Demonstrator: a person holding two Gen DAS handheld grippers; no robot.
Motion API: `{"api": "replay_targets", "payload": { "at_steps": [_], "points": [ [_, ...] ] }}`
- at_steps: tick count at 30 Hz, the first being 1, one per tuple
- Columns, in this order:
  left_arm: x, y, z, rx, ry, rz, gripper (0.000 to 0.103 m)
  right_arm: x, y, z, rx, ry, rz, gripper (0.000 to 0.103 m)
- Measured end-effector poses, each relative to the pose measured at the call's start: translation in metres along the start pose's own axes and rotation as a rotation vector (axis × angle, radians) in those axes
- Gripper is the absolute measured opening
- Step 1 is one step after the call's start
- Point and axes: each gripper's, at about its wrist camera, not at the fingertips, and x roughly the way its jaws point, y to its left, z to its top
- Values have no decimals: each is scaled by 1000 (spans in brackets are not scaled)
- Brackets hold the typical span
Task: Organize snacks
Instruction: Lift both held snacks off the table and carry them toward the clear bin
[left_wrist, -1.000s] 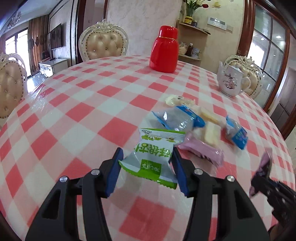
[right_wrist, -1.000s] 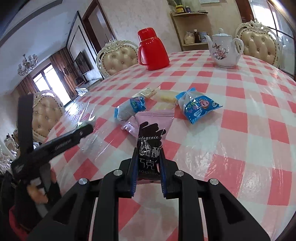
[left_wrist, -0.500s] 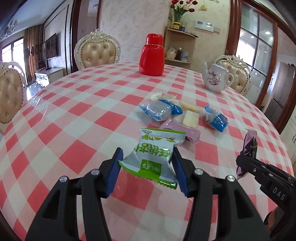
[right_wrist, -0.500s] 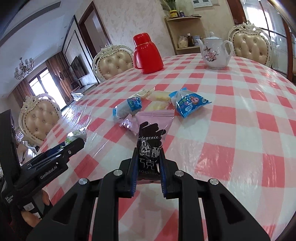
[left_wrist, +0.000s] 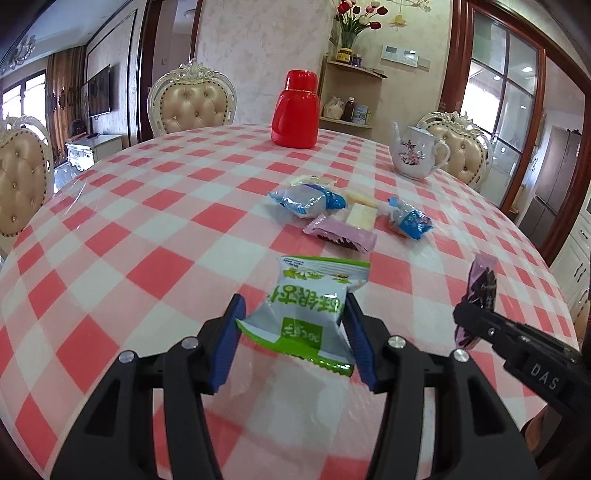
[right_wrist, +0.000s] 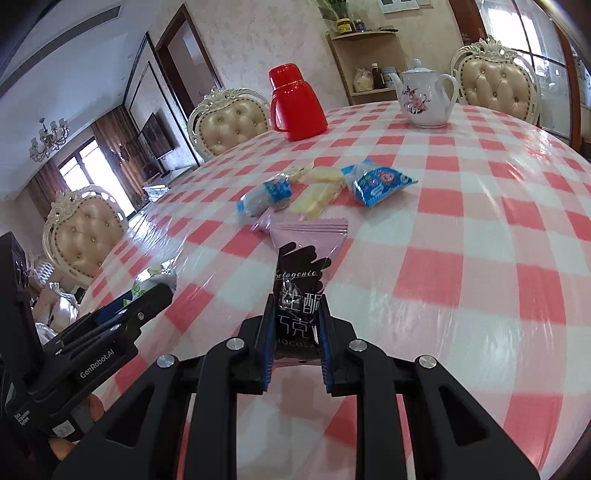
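Left wrist view: left gripper (left_wrist: 293, 332) is clenched on a green-and-white snack packet (left_wrist: 304, 314), pads pressing both sides, packet held off the checkered surface (left_wrist: 147, 229). Step in hand, as I read it: carrying a picked snack away from the loose pile toward wherever it gets sorted (no bin or tray visible, so the drop spot is unclear). Rest of the pile lies ahead mid-surface: a blue packet (left_wrist: 308, 201), a pink wrapper (left_wrist: 341, 236), a pale yellow wafer pack (left_wrist: 360, 216), a second blue packet (left_wrist: 408, 221). Red thermos (left_wrist: 295, 110) and white teapot (left_wrist: 417, 155) stand well behind. Right gripper (left_wrist: 476, 317) enters from the right with a purple-and-black sachet (left_wrist: 482, 282); "DAS" reads on its body. Green packet's lettering is upside down, not legible to me.

Right wrist view: right gripper (right_wrist: 297, 332) grasps the sachet (right_wrist: 301, 284) by its lower end, jaws nearly together, pink crimped top sticking up. Readable on it: "etogenic" in script, large Chinese characters, "HOCOLA" along the bottom (chocolate, presumably). Left gripper (right_wrist: 155, 291) sits at the left with the green packet (right_wrist: 147, 280) peeking out; "GenRobot.AI" is printed on its side. Next move likely calls for picking a clear patch of surface, lowering both packets flat, then releasing without nudging the pile.
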Motion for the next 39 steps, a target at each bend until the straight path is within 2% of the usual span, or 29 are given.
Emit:
{"api": "replay_targets", "payload": {
  "at_steps": [13,22,31,39],
  "points": [
    [-53,-4,-35,2,25,-32,54,-40,21,-40,20,-3,80,21],
    [-96,-4,-50,67,-7,1,54,-58,49,-61,-31,12,118,21],
    [-139,39,-80,61,-10,67,54,-74,92,-77,-118,24,167,21],
    [-175,92,-97,10,-15,129,54,-82,159,-102,-267,54,230,21]
  ]
}}
